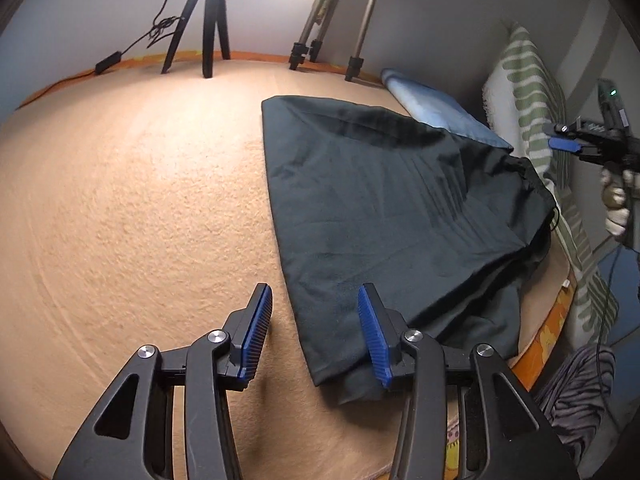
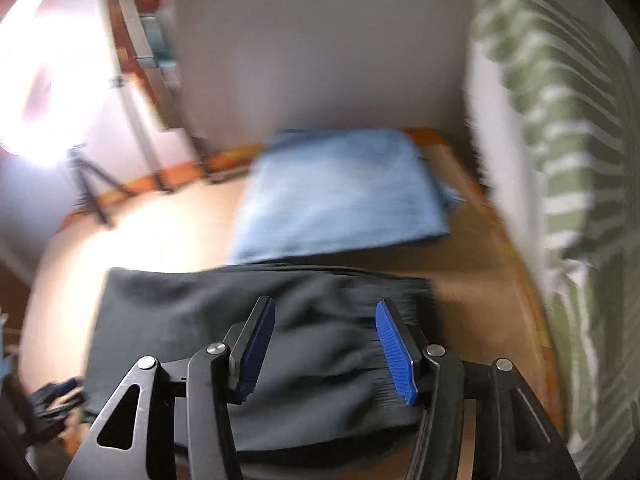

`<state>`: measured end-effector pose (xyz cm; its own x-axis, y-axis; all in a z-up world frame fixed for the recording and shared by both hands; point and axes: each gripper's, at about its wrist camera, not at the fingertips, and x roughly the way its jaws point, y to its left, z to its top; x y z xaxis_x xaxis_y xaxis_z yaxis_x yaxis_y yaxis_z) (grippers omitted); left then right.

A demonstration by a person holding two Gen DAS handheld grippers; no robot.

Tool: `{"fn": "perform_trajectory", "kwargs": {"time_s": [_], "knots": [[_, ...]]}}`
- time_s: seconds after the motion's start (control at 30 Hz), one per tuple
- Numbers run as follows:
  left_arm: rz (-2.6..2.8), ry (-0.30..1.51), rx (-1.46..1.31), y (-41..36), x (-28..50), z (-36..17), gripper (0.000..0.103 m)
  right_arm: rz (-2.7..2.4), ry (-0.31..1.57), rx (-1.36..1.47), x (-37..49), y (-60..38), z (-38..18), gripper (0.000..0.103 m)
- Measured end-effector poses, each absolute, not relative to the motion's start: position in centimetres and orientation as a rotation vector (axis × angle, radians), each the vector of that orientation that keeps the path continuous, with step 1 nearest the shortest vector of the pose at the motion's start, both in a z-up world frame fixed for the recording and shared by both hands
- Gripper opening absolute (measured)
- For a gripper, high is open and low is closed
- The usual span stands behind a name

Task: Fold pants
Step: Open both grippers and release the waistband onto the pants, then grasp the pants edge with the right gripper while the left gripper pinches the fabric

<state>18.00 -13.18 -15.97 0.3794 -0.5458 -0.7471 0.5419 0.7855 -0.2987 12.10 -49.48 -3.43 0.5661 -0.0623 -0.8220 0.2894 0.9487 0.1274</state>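
Dark green-black pants (image 1: 380, 208) lie folded on a beige carpet (image 1: 140, 200), waistband toward the right. My left gripper (image 1: 316, 312) is open and empty, just above the near left edge of the pants. My right gripper (image 2: 324, 328) is open and empty above the gathered waistband of the pants (image 2: 256, 320); that view is motion-blurred. The right gripper also shows in the left wrist view (image 1: 568, 144), held in the air at the far right by a gloved hand.
A folded light-blue cloth (image 1: 432, 108) (image 2: 340, 192) lies beyond the pants. A green-and-white striped cushion (image 1: 532, 92) (image 2: 560, 160) stands on the right. Tripods (image 1: 208, 28) and a cable stand at the far wall. A grey striped fabric (image 1: 576, 392) lies at lower right.
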Motion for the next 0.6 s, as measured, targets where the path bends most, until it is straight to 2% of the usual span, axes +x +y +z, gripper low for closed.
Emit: {"fn": "perform_trajectory", "kwargs": {"time_s": [0.4, 0.43, 0.53, 0.6], "knots": [[-0.699, 0.988, -0.275, -12.0, 18.4, -17.0, 0.041, 0.191, 1.061, 0.268, 19.2, -31.6, -5.5, 0.058], [-0.706, 0.987, -0.294, -11.9, 18.4, -17.0, 0.037, 0.209, 1.077, 0.268, 19.8, -30.3, -5.9, 0.058], [-0.727, 0.975, -0.316, -12.1, 18.2, -17.3, 0.019, 0.237, 1.128, 0.253, 22.3, -26.2, -7.6, 0.058], [-0.745, 0.965, -0.328, -12.3, 18.0, -17.4, 0.018, 0.25, 1.168, 0.256, 23.7, -24.2, -8.9, 0.058]]}}
